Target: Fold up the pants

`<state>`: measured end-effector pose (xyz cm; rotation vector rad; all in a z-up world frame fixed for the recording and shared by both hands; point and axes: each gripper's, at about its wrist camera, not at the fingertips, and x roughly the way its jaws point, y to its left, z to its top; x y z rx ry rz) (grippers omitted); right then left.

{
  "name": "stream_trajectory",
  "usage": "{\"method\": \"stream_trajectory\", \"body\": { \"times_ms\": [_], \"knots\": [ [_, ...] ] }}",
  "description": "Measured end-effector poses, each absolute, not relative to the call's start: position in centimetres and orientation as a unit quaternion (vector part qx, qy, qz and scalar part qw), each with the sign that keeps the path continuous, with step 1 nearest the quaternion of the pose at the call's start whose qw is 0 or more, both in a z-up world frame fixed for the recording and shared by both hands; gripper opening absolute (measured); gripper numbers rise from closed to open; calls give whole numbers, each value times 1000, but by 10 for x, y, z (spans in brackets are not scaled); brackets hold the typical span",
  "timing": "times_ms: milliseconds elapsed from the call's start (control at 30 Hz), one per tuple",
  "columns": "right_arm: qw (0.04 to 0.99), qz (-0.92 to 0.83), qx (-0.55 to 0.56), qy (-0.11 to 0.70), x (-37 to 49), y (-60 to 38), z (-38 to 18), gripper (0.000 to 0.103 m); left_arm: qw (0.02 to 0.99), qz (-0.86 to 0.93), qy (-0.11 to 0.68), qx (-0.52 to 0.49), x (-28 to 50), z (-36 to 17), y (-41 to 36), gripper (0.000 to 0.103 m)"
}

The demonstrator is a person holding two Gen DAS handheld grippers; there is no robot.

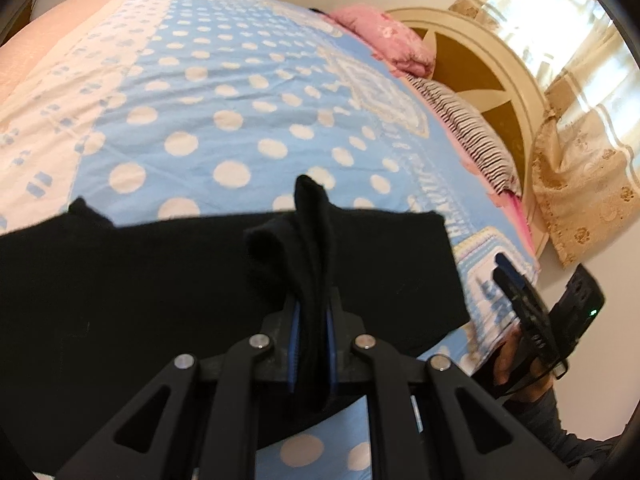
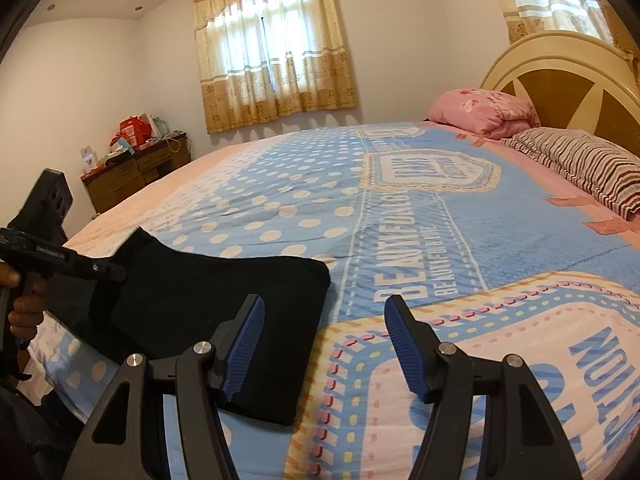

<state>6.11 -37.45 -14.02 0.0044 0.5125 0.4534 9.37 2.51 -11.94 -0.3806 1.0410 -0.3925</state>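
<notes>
Black pants (image 1: 168, 280) lie folded on the blue polka-dot bedspread (image 1: 224, 92) near the bed's front edge. My left gripper (image 1: 313, 312) is shut on a bunched fold of the pants, which sticks up between its blue pads. In the right wrist view the pants (image 2: 208, 304) lie left of centre. My right gripper (image 2: 324, 344) is open and empty, hovering over the pants' right edge and the bedspread (image 2: 400, 216). The left gripper (image 2: 116, 270) shows at the left edge there, at the fabric. The right gripper (image 1: 528, 300) appears at the right in the left wrist view.
A pink pillow (image 2: 484, 114) and a striped pillow (image 2: 580, 164) lie by the cream headboard (image 2: 560, 68) at the far right. A wooden dresser (image 2: 136, 172) with clutter stands at the far left wall. Curtained windows (image 2: 272, 52) are behind.
</notes>
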Motion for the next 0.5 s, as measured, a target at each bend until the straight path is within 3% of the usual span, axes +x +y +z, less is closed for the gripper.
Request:
{"method": "stream_trajectory", "body": {
  "times_ms": [333, 500],
  "knots": [
    [903, 327, -50, 274, 45, -337, -153, 64, 829, -164, 505, -174, 95, -135, 33, 13],
    [875, 329, -87, 344, 54, -317, -180, 64, 832, -157, 508, -162, 94, -139, 31, 18]
  ]
}}
